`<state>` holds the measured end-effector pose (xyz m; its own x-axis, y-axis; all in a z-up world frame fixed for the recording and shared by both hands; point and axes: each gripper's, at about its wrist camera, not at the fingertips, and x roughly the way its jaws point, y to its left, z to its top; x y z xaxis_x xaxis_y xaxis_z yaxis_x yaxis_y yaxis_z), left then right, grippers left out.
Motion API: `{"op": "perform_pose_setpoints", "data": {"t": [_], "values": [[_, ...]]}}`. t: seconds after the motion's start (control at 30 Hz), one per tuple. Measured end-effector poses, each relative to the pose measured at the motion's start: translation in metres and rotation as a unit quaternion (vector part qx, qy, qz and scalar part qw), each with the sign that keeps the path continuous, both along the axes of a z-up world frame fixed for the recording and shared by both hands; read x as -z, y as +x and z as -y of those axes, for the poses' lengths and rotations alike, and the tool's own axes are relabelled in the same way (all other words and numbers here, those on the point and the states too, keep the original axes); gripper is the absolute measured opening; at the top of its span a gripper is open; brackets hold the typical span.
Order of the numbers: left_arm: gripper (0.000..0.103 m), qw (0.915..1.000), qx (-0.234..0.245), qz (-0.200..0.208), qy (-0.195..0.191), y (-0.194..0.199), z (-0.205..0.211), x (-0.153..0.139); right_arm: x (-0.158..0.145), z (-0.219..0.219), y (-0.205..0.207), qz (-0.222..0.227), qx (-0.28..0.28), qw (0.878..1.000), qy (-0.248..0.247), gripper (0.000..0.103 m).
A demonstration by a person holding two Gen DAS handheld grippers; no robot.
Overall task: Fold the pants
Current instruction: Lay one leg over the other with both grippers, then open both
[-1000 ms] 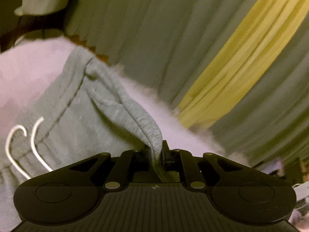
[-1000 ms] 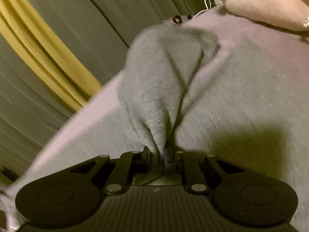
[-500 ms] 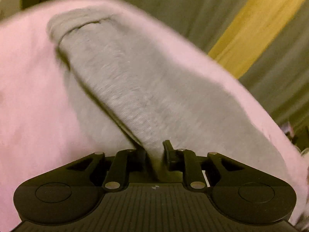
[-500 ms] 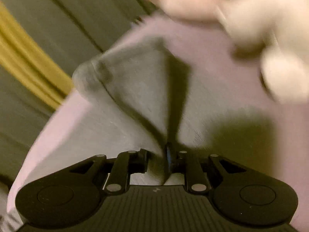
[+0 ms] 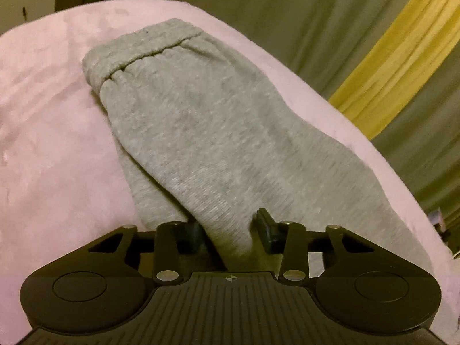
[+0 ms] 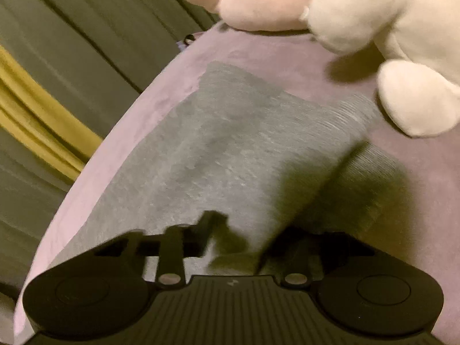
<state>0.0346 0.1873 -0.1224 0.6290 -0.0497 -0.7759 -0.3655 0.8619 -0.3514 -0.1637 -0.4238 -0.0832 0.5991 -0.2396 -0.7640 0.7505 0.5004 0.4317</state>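
Pants [image 5: 218,143] of grey knit are laid folded on a pink bed cover [image 5: 51,143]. In the left wrist view, the elastic cuffed end of the garment is seen well ahead of the jaws, and a raised fold of cloth runs back between them. The left gripper [image 5: 230,227] is seen with its jaws parted, one finger on each side of that fold without pinching it. In the right wrist view the cuff is not shown; a flat grey panel is seen ahead of the jaws, partly under a dark shadow. The right gripper [image 6: 241,230] is blurred, but its jaws are seen spread apart over the cloth. Ahead and to the right of the right jaws, a white plush toy [image 6: 402,57] lies just beside the pants, with a pink plush toy [image 6: 258,8] behind it. Olive curtains [image 5: 287,14] with a yellow stripe [image 5: 402,57] are seen beyond the bed edge.
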Motion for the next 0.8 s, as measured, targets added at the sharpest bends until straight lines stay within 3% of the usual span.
{"op": "perform_pose_setpoints", "data": {"t": [0.07,0.2,0.33,0.37,0.43,0.57,0.63,0.7,0.77,0.8], "values": [[0.03,0.9999,-0.006,-0.001,-0.009,0.005,-0.003,0.0,0.003,0.01,-0.006,0.009,0.019,1.0,0.019,0.014],[0.025,0.9997,-0.015,0.002,-0.02,-0.003,-0.005,-0.01,0.009,0.017,-0.012,0.026,0.038,0.998,0.048,0.016],[0.019,0.9999,-0.012,-0.001,-0.002,0.0,-0.003,-0.008,0.01,0.019,-0.009,0.027,0.035,0.998,0.05,0.016],[0.018,0.9999,-0.014,0.0,-0.002,0.001,-0.004,-0.008,0.009,0.019,-0.007,0.024,0.034,0.998,0.046,0.008],[0.017,0.9998,-0.016,0.007,-0.014,-0.003,-0.007,-0.012,-0.001,0.013,-0.013,0.031,0.033,0.998,0.032,0.005],[0.017,0.9994,-0.013,0.026,-0.019,-0.009,-0.012,-0.024,-0.036,0.007,-0.033,0.112,0.046,0.992,0.039,0.004],[0.017,0.9996,-0.008,0.029,-0.003,-0.013,-0.011,-0.028,-0.05,0.008,-0.045,0.137,0.05,0.989,0.037,0.004],[0.022,0.9998,-0.005,0.01,0.017,-0.011,-0.009,-0.024,-0.057,0.006,-0.047,0.115,0.031,0.993,-0.004,0.005],[0.041,0.9988,-0.021,-0.015,0.043,-0.011,-0.009,-0.017,-0.047,0.008,-0.035,0.027,-0.001,0.998,-0.056,0.009],[0.044,0.9966,-0.04,-0.032,0.065,-0.012,-0.01,-0.015,-0.039,0.007,-0.03,-0.042,0.001,0.996,-0.077,0.015]]}}
